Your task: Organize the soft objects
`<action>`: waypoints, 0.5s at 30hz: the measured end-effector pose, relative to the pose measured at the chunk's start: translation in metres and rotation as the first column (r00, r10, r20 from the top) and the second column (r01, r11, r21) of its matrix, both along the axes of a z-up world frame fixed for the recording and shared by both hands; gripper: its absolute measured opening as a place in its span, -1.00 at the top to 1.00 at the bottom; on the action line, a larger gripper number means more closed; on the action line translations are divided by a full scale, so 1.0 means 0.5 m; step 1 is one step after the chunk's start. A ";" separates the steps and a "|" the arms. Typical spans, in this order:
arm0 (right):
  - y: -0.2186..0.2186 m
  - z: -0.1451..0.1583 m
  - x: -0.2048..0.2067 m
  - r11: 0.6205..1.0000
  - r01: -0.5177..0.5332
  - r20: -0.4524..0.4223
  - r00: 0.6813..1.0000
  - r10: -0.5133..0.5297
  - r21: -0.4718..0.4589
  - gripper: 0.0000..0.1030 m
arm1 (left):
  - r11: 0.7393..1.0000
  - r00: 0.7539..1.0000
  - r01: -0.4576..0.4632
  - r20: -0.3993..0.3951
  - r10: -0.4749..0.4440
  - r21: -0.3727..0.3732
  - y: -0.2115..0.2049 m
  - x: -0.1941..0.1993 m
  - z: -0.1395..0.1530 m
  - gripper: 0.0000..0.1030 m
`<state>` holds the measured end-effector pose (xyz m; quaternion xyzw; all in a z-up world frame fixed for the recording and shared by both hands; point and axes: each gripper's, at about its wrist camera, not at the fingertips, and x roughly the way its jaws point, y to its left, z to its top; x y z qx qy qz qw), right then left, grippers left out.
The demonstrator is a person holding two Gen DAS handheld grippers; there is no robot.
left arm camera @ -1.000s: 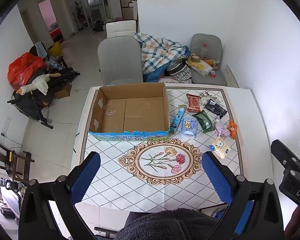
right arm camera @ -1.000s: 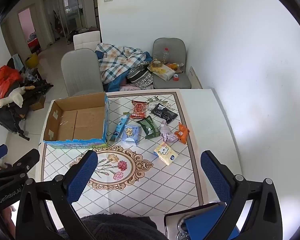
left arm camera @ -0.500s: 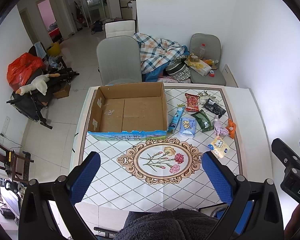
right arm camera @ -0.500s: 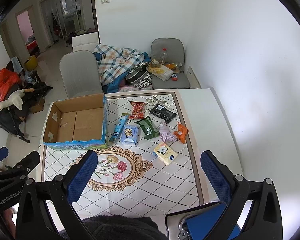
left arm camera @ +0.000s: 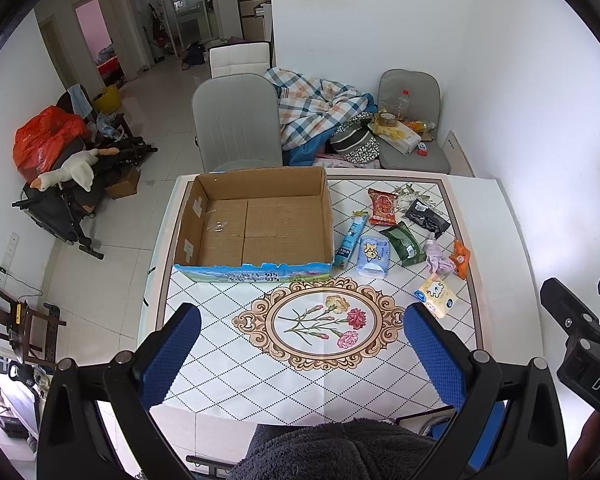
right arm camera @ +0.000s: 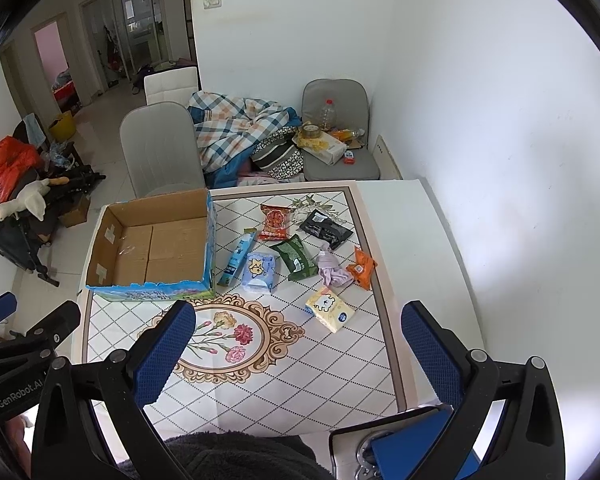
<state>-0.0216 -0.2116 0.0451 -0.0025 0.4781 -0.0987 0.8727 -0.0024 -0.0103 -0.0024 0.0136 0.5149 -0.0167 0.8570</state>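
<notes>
Cardboard box [left arm camera: 256, 220] holds nothing — packets [left arm camera: 374, 256] lie beside it

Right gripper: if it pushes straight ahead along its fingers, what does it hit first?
Probably the bare tablecloth. The right gripper is open, holds nothing, and aims down at the cloth beside the flower medallion. The yellow tissue pack lies just beyond; depth is unclear, so it could be met first.
</notes>
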 end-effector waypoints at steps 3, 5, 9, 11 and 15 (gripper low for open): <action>-0.001 0.002 0.002 1.000 -0.001 0.000 1.000 0.001 0.001 -1.00 | 1.000 1.000 -0.001 0.001 0.001 -0.002 -0.002 0.001 0.003 -1.00; -0.002 0.002 0.002 1.000 0.000 0.002 1.000 0.000 0.002 -1.00 | 1.000 1.000 0.002 0.000 -0.002 0.000 0.000 0.002 0.003 -1.00; -0.002 0.002 0.002 1.000 0.000 0.002 1.000 0.000 0.000 -1.00 | 1.000 1.000 0.000 0.001 0.000 0.000 -0.002 0.006 0.007 -1.00; -0.003 0.004 0.004 1.000 -0.001 0.005 1.000 0.001 0.001 -1.00 | 1.000 1.000 -0.002 0.002 0.002 -0.001 -0.001 0.010 0.010 -1.00; -0.005 0.007 0.007 1.000 -0.002 0.007 1.000 0.002 0.003 -1.00 | 1.000 1.000 -0.002 0.008 0.002 -0.002 0.003 0.015 0.016 -1.00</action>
